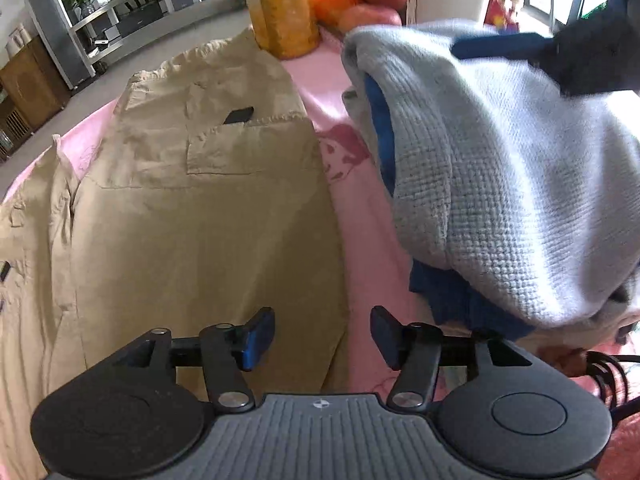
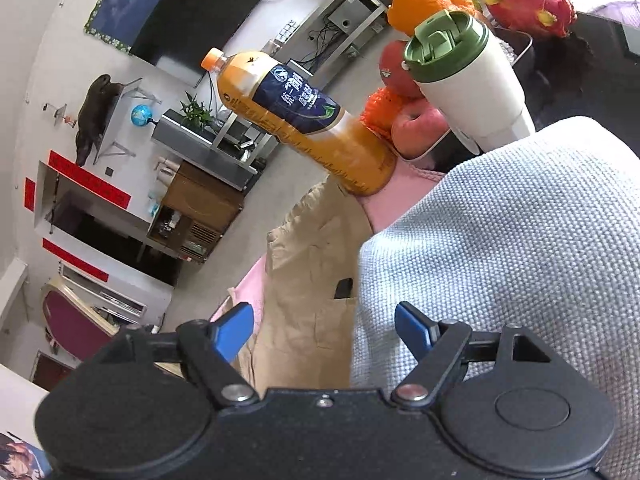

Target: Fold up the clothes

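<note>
Landmark: the pink cloth (image 1: pixel 320 80) that covers the table; every place below is given against it.
Beige shirt (image 1: pixel 208 208): you have it lying flat on the pink cloth, toward the cloth's left edge in the left wrist view. It is thin, lightly creased fabric with a patch pocket on the chest and a small dark tab above the pocket's top edge. A sleeve lies along its left side, near the cloth's edge.
Knit sweater (image 1: pixel 512 184): pale grey-blue, coarse waffle texture, bunched into a rounded heap on the pink cloth just beside the shirt. A darker blue fabric shows inside and under its folds.
Left gripper (image 1: pixel 322 334): your jaws stand apart with nothing between them, over the shirt's near right edge where it meets the pink cloth.
Right gripper (image 2: pixel 325 330): your jaws stand wide apart over the sweater's edge and the shirt; the pads press on neither.
Orange drink bottle (image 2: pixel 296 120): upright at the far end of the pink cloth, beyond the shirt.
Fruit (image 2: pixel 416 128): piled at that same far end, next to a white cup with a green lid (image 2: pixel 464 76).
</note>
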`<state>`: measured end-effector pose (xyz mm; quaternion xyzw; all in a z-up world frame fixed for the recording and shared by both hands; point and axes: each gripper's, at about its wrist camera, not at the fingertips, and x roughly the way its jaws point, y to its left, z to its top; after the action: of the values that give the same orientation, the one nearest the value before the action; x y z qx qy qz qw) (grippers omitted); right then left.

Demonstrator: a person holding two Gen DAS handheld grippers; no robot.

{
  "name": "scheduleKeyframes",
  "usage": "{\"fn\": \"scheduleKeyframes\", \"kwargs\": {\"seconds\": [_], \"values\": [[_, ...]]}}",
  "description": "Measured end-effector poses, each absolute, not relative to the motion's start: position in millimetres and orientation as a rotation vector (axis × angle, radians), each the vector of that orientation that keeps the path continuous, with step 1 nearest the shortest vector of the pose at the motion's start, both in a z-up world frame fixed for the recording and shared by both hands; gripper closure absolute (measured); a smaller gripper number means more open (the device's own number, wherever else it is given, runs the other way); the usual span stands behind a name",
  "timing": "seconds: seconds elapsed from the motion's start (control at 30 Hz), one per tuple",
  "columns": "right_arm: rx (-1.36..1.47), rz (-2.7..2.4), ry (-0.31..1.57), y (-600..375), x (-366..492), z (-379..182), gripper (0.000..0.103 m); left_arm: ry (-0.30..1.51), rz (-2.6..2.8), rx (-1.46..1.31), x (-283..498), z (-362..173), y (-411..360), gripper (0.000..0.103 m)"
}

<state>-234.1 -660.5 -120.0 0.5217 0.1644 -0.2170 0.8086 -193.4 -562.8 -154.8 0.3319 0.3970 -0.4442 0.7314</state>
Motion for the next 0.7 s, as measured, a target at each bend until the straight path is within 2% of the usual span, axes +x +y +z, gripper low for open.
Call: {"fn": "scheduleKeyframes", "kwargs": {"seconds": [0.17, 0.23, 0.3, 0.37, 0.5, 0.7], "values": [[1.122, -0.457, 0.346, -660, -229, -120, 0.026, 0.928, -0.928, 0.733, -184, -165, -569, 0.044], [1.122, -0.455, 0.344, -660, -228, -120, 0.026, 0.94, -0.924, 0.725, -181, -167, -569, 0.049], [1.116, -0.458, 0.343, -661, -227, -120, 0.026, 0.922, -0.933, 0.739, -181, -166, -568, 0.081], [1.111, -0.46, 0.342, -660, -226, -119, 0.026, 0.917, -0.925, 0.748, -179, -164, -568, 0.092], [1.095, -0.445, 0.314, -653, -227, -106, 0.026, 0.891, -0.948, 0.728, -168, -145, -557, 0.096], [1.115, -0.31, 0.24, -632, -216, -61, 0.025, 0.853, -0.976, 0.601, -122, -74, -511, 0.097]]}}
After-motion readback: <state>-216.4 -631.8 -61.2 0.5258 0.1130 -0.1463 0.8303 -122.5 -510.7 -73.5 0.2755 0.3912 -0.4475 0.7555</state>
